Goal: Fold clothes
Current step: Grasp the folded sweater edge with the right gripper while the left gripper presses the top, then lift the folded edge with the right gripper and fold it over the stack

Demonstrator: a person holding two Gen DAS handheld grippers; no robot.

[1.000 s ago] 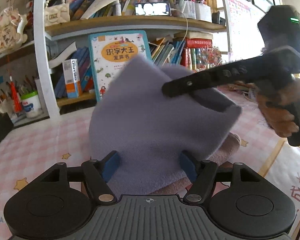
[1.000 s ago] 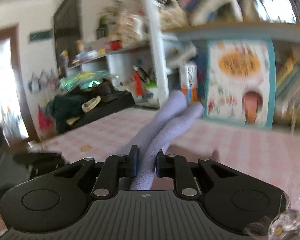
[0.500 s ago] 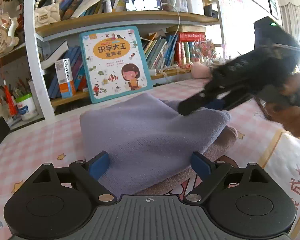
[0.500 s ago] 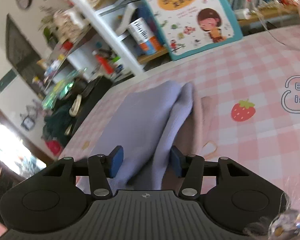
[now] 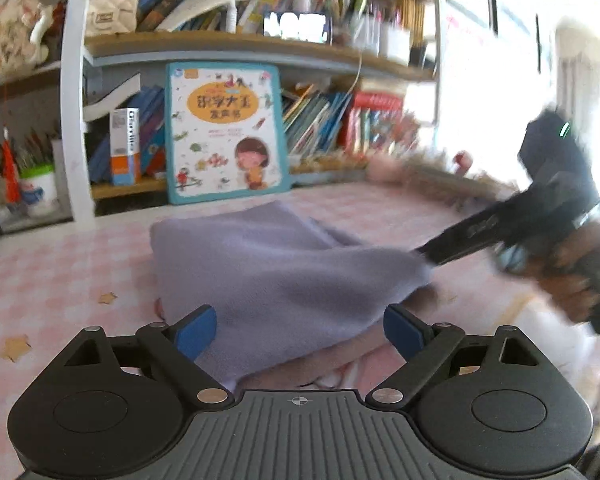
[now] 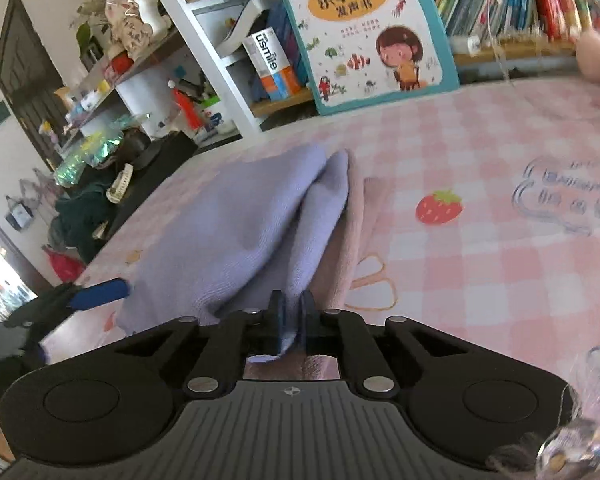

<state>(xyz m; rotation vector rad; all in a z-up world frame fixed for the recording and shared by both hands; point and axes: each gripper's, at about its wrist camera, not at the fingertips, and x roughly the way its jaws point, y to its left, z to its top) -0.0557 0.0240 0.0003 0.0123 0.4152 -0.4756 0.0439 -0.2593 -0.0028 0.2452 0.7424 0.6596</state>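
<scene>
Closing right tongs (image 6: 291, 312) pinching fuzzy lilac cloth (image 5: 276, 264) corner; left tongs (image 5: 300, 330) apart, straddling folded edge.

Bright daylight, blown-out glare at right, motion blur perhaps worst there, fisheye-curved edges

A pink checked tablecloth (image 6: 480, 152) carries a pinkish folded cloth (image 6: 352, 240) under a lilac garment (image 6: 252, 232).

Folded lilac cloth (image 5: 276, 264) atop pink garment (image 6: 352, 232)
</scene>
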